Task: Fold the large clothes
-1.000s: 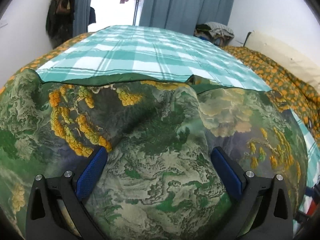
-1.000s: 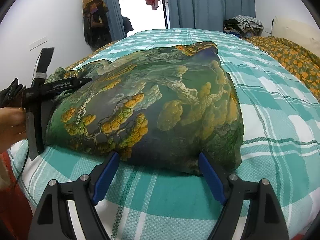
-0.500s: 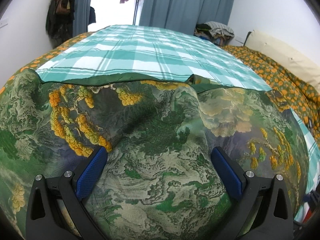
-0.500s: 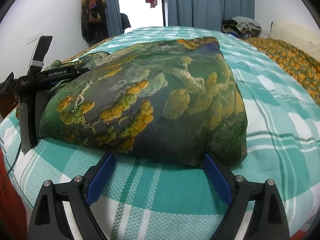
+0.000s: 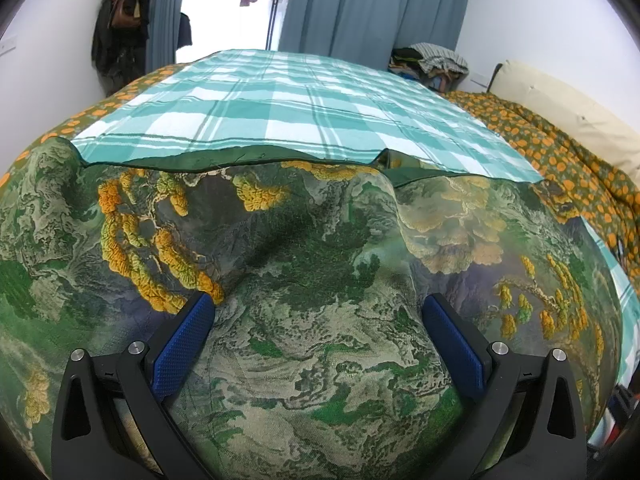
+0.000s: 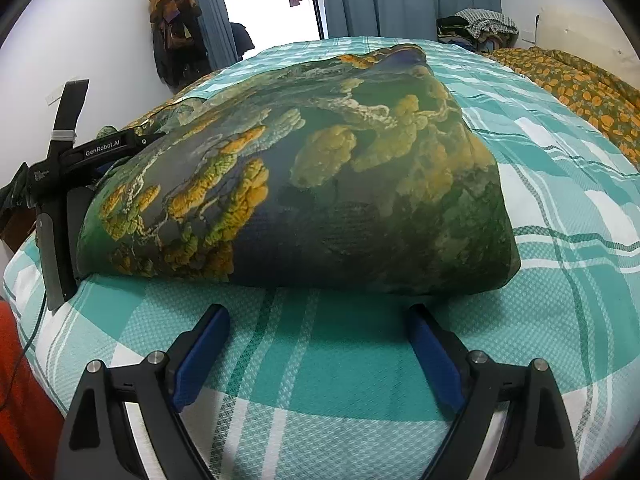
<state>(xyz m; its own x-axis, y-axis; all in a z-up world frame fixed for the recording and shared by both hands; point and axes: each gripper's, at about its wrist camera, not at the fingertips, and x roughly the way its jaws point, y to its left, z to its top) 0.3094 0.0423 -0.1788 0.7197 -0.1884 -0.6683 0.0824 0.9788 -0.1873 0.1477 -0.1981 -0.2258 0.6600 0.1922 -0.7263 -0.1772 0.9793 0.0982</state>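
Observation:
A large green garment with a yellow and grey landscape print (image 5: 312,264) lies folded in a thick bundle on the bed; it also shows in the right wrist view (image 6: 320,184). My left gripper (image 5: 318,312) is open and rests on top of the bundle, its blue pads (image 5: 184,340) pressed against the cloth. Its black body (image 6: 60,184) shows at the bundle's left end in the right wrist view. My right gripper (image 6: 318,324) is open and empty, low over the bedspread, a short way back from the bundle's near edge.
The bed has a teal and white checked spread (image 6: 560,168). An orange-patterned quilt (image 5: 568,160) and a cream pillow (image 5: 560,108) lie at the right. Clothes are piled (image 5: 432,60) by the blue curtains. Dark clothes hang on the left wall (image 5: 120,28).
My right gripper has drawn back from the bundle's near edge, so more bedspread shows between the fingers and the cloth. The left gripper has stayed put.

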